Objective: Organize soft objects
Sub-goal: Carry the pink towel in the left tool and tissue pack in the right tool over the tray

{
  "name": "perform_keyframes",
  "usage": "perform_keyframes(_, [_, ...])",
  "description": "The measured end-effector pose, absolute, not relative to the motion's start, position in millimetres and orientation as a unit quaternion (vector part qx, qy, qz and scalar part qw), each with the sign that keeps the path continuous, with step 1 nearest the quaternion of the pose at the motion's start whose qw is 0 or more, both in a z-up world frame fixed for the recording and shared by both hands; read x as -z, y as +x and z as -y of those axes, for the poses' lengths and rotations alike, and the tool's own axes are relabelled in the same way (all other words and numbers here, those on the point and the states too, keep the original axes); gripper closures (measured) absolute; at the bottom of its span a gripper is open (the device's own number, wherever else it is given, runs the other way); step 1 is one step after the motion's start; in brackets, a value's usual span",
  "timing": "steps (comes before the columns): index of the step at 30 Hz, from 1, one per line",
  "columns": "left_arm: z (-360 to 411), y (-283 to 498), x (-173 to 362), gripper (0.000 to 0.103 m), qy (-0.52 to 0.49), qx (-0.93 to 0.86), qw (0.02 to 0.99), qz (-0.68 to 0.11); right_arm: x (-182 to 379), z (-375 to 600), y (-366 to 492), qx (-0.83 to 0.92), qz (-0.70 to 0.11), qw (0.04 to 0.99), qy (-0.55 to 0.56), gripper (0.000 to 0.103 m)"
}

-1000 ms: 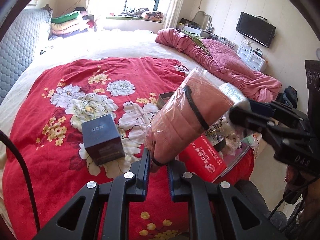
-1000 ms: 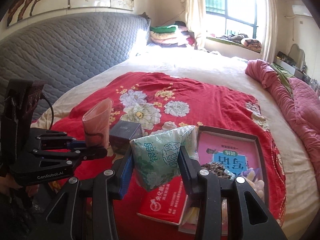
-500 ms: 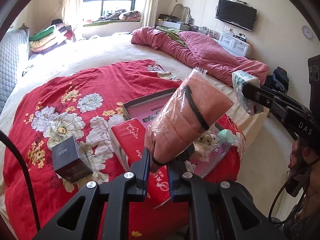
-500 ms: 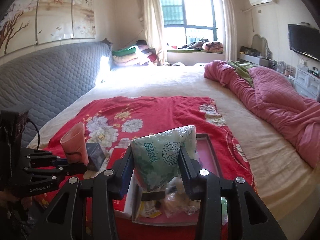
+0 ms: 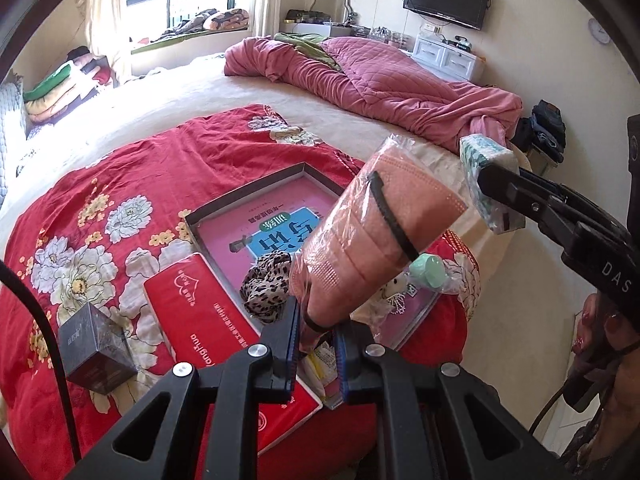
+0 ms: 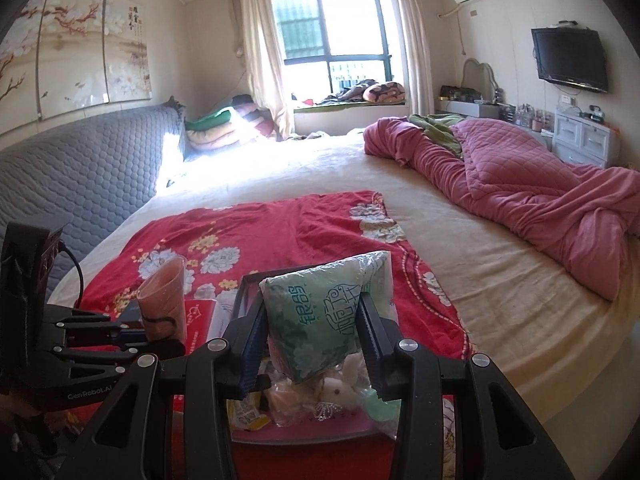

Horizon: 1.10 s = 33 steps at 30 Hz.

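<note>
We hold a soft, pleated pink mask pack (image 5: pixel 372 240) in crinkly clear wrap clamped by its near end in our left gripper (image 5: pixel 316 344), tilted up and right above the shallow dark-rimmed box (image 5: pixel 244 196), while our right gripper (image 6: pixel 314 344) squeezes a pillowy green-and-white tissue pack (image 6: pixel 324 312) over the same box. Inside lie a leopard-print scrunchie (image 5: pixel 266 284) and small plastic-bagged items; just left of the box sit a flat red packet (image 5: pixel 208 320) and a glossy dark cube (image 5: pixel 96 348). The red floral blanket (image 5: pixel 120 184) stretches bare to the far left, its near edge falling off the bed.
</note>
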State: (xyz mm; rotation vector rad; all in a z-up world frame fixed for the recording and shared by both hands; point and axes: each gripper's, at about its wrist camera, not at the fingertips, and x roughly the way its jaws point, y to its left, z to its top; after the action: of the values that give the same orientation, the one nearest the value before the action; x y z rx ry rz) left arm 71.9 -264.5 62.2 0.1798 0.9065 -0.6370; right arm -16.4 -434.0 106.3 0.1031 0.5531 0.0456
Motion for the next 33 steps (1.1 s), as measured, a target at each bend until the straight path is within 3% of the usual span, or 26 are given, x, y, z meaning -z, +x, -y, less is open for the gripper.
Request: perform_keyframes(33, [317,125,19,0.087,0.141,0.261,0.81,-0.506,-11,442,22,-0.016,-0.361,0.932,0.032,0.058])
